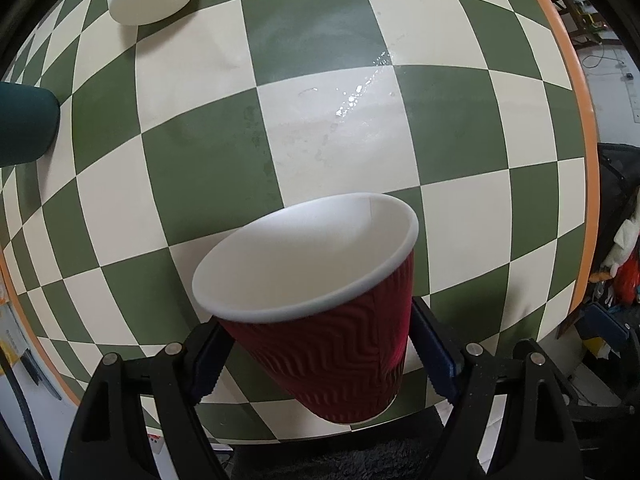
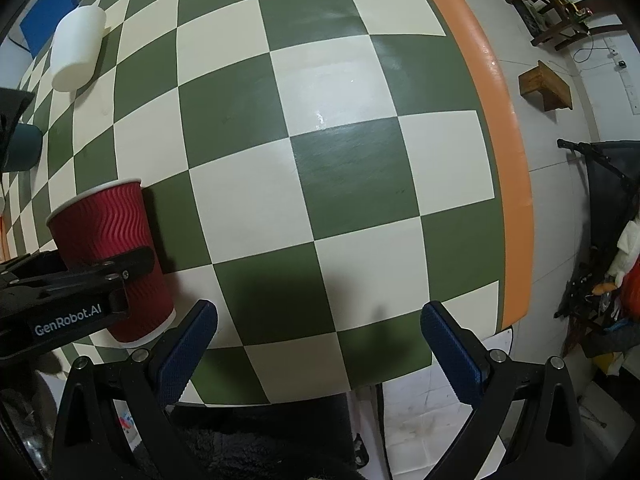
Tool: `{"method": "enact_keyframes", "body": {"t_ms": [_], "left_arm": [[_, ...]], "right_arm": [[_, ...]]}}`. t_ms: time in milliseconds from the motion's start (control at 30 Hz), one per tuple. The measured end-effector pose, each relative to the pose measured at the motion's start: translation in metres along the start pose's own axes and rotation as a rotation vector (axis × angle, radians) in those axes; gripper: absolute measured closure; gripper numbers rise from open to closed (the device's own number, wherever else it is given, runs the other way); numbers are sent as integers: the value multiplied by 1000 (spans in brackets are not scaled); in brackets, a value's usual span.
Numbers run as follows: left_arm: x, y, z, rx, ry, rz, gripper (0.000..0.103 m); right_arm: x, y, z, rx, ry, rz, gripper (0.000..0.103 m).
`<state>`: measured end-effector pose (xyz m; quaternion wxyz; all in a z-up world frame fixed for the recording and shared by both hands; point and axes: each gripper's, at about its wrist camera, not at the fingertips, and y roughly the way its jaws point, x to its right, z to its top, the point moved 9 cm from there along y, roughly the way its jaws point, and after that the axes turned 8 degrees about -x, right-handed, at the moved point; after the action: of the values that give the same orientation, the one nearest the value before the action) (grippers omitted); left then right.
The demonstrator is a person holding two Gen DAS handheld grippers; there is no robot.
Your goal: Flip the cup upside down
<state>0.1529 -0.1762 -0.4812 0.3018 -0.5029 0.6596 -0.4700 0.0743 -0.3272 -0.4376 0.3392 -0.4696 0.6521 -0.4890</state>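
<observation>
The left gripper (image 1: 316, 364) pinches the red cup (image 1: 320, 320), mouth up, above the checkered table (image 1: 320, 60). The right gripper (image 2: 320, 344) is spread wide, holding nothing.

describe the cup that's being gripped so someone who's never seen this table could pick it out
On the green-and-cream checkered table with the orange rim, look at the near edge by the left hand-held gripper. Clamped between its blue pads is the red cup, mouth up. Unlike the white cup and dark teal cup farther back, it has a wavy ribbed red sleeve and white rim.
</observation>
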Motion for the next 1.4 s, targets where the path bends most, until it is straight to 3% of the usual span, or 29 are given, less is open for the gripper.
{"method": "enact_keyframes", "body": {"t_ms": [267,433,633,900,933,1133,1267,1333,1400], "left_arm": [[-3,0,-6,6,-25,5,20],[-8,-6,-1,36,-53,-10,13],[-28,-38,-20,122,-98,-24,13],[-87,-78,-83,252,-166,15,13],[-95,-86,-75,257,-174,13,13],[-126,-75,-100,284,-248,-10,13],[-147,-61,-110,295,-305,-22,13],[-156,-54,-111,307,-333,-24,2],[-163,-47,-111,309,-359,-33,1]], "right_arm": [[6,-7,1,8,8,7,0],[9,-11,-1,19,9,15,0],[5,-24,-6,47,2,47,0],[-45,-50,-24,121,-82,100,0],[-54,-53,-27,129,-96,105,0],[-102,-53,-45,147,-163,110,0],[-126,-54,-56,154,-274,29,0],[-135,-62,-59,186,-379,-74,0],[-147,-70,-60,225,-539,-227,0]]}}
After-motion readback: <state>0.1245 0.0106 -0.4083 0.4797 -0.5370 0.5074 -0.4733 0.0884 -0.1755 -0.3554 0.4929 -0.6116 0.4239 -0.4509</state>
